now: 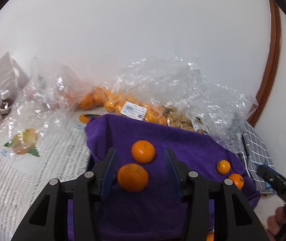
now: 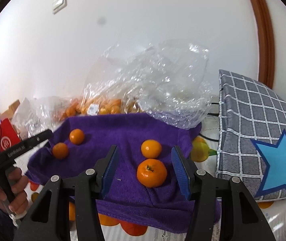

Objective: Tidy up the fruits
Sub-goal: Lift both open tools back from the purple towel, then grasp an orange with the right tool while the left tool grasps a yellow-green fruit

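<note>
A purple towel [image 1: 183, 140] [image 2: 122, 128] lies on the table with loose oranges on it. In the left wrist view my left gripper [image 1: 140, 150] is open above two of them: a near orange [image 1: 132, 177] by the left pad and a farther orange [image 1: 143, 151]. Two smaller oranges [image 1: 223, 166] lie to the right, near my right gripper [image 1: 273, 178]. In the right wrist view my right gripper [image 2: 144, 148] is open over a stemmed orange [image 2: 152, 175] and another orange [image 2: 151, 148]; neither pad touches them. The left pair of oranges [image 2: 77, 136] sits near my left gripper [image 2: 22, 146], held by a hand.
Crinkled clear plastic bags [image 1: 193, 92] stand behind the towel, one holding several small oranges [image 1: 110, 102] with a white label. A grey checked cushion with a blue star [image 2: 253, 130] is at the right. A small bottle [image 1: 4, 102] and boxes stand far left. A white wall is behind.
</note>
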Action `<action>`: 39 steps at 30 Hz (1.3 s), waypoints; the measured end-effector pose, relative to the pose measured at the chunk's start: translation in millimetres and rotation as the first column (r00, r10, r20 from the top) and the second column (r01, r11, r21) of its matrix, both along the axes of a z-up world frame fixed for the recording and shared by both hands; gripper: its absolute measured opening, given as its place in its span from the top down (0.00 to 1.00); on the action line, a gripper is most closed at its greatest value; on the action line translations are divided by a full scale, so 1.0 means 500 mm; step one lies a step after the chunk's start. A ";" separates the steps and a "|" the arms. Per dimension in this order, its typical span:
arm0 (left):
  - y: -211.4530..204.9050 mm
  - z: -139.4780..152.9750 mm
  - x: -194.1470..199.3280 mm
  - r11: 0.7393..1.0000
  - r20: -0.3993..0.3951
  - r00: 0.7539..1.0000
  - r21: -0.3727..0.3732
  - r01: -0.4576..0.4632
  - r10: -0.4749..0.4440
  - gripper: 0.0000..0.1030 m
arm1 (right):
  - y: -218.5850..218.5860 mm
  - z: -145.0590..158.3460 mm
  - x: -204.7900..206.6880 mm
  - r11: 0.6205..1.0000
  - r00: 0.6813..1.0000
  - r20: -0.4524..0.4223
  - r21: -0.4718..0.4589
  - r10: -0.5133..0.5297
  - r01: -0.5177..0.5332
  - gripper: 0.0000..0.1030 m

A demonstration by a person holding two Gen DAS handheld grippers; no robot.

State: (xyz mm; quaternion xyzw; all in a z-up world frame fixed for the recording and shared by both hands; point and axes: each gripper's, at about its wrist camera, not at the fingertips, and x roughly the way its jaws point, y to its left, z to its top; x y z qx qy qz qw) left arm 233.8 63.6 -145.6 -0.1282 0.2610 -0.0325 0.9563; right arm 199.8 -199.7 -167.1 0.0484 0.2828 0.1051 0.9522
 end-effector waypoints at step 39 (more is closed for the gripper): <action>0.117 -0.051 -0.252 0.999 -0.163 0.986 -0.028 -0.037 0.032 0.49 | 0.168 -0.068 -0.115 0.968 0.932 -0.269 0.009 0.243 -0.250 0.51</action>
